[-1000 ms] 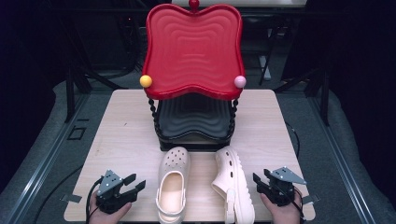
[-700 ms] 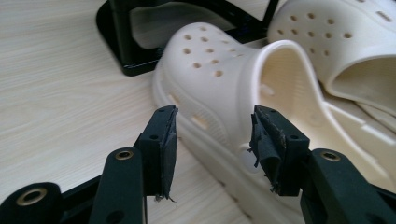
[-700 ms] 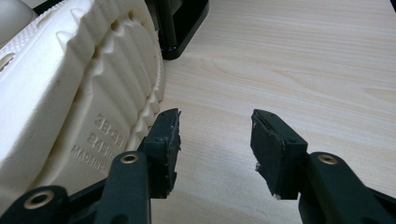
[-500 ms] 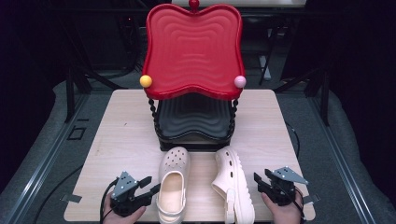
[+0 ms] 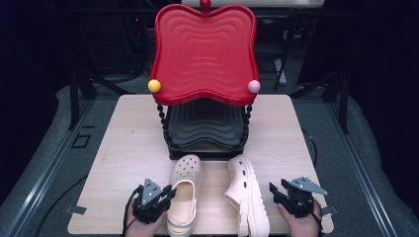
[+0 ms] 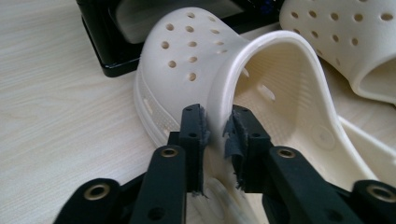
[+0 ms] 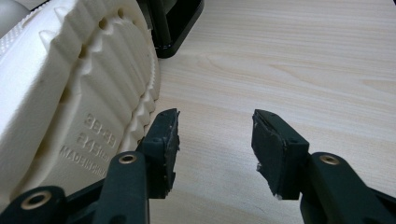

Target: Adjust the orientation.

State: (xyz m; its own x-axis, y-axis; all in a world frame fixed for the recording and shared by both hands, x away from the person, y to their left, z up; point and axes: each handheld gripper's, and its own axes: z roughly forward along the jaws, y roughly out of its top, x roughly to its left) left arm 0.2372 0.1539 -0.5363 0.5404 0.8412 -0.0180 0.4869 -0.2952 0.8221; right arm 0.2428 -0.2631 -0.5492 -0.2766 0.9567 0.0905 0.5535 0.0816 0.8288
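Beside bare table edge — left tongs seemingly pinch clog rim.

Upright clog's heel cut off

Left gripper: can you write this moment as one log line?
left gripper: just closing on upright clog's side wall | right gripper: open, empty, beside tipped clog

The high view looks forward and down from above the person's edge of the desk, far enough back to take in both tongs; the left gripper view rides low behind the left tongs, facing along them, very close to the upright clog just ahead; the right gripper view sits low behind the right tongs, close beside the tipped clog; all three views share the desk, both clogs and the black rack base.
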